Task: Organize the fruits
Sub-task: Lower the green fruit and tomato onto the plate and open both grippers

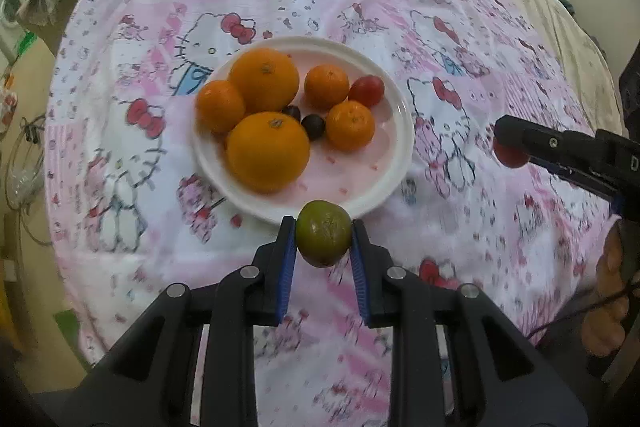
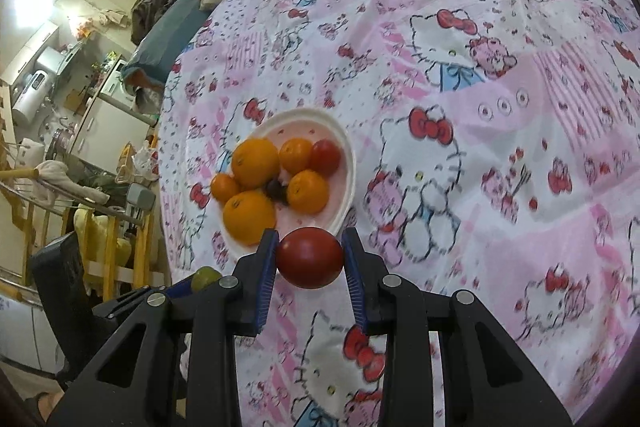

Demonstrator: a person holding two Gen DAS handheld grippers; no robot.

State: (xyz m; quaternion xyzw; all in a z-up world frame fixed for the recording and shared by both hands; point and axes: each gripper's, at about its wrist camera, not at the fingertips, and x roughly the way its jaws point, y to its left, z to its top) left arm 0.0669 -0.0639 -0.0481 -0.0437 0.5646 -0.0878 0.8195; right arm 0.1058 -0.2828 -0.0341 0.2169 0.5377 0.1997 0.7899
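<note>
Left gripper (image 1: pixel 324 241) clamps small round green fruit (image 1: pixel 324 239); right gripper (image 2: pixel 310 257) clamps smooth red tomato (image 2: pixel 310 258). Both look soft, slippery: grip mid-girth, lightly.

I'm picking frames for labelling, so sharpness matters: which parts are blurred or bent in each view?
Left wrist view: the green fruit and plate are sharp, the cloth near the edges smears, and the fisheye bows it. Right wrist view: the red tomato is crisp, the print at right streaks, a lamp glares upper left.
</note>
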